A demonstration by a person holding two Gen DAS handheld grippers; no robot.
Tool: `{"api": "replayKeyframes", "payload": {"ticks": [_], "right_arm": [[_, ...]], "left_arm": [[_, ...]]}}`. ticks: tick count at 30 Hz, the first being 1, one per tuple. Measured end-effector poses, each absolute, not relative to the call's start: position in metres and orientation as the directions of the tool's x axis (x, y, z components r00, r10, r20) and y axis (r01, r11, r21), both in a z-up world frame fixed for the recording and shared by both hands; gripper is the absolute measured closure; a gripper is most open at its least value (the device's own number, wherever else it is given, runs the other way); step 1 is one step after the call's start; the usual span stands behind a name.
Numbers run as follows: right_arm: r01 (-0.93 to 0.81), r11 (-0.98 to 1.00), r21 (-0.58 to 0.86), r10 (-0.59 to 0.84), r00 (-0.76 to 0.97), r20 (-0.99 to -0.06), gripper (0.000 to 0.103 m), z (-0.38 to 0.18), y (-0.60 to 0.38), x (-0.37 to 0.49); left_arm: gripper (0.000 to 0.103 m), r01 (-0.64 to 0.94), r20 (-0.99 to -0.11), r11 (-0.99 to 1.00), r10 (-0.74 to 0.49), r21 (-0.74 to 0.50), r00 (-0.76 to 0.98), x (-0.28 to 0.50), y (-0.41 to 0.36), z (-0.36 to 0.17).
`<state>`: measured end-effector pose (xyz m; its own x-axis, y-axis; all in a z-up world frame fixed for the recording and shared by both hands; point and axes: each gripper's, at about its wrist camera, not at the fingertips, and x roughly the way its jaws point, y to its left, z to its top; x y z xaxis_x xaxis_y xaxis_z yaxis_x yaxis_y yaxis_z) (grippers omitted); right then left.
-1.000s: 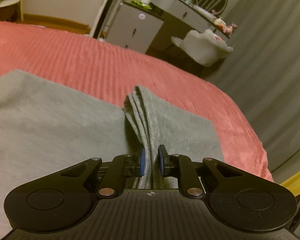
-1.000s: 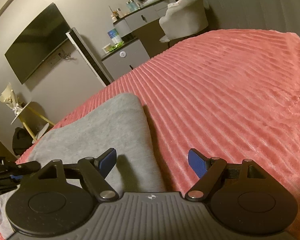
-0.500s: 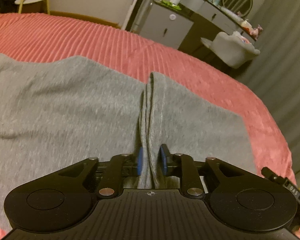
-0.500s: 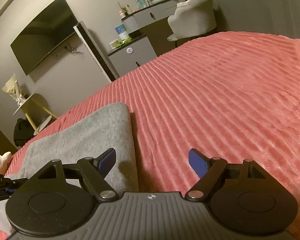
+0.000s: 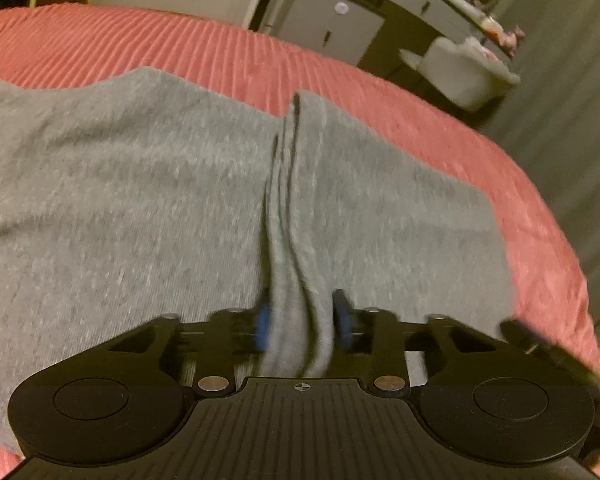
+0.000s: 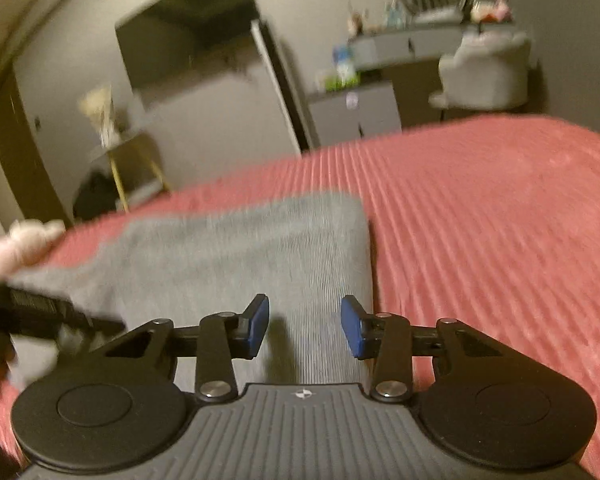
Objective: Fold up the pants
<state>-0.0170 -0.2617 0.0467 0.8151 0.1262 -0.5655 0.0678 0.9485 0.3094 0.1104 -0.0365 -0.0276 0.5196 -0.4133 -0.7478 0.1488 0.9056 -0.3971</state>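
Grey knit pants on a bed, pinched by the left gripper; right gripper closing over the cloth.

The grey knit pants (image 5: 120, 208) lie spread across the ribbed coral-pink bedspread (image 5: 180, 44), their far hem short of the bed's far edge. The left gripper (image 5: 300, 320) stands narrow, its blue pads (image 5: 263, 326) clamped on a raised ridge of folded pant fabric running away from it. The right gripper (image 6: 305, 328) sits over the pants (image 6: 236, 256) near their right-hand edge, beside bare bedspread (image 6: 480, 208); its jaws are closing, the blue pads (image 6: 258, 326) apart, cloth lying under the gap. Motion blur leaves contact with the fabric uncertain.
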Motion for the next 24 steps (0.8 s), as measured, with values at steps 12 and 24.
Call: {"api": "replayKeyframes", "payload": {"ticks": [12,24], "right_arm": [[0.019,0.935,0.354,0.190,0.816,-0.545,0.062,0.048,-0.259,-0.016],[-0.060,0.951,0.304,0.230,0.794,-0.562,0.061,0.051,-0.243,-0.015]], "left_arm": [[0.085,0.184,-0.673,0.918,-0.385,-0.352,0.632,0.095,-0.029,0.019],[0.083,0.096,-0.740,0.945,-0.304,-0.311,0.600,0.098,-0.012,-0.012]]}}
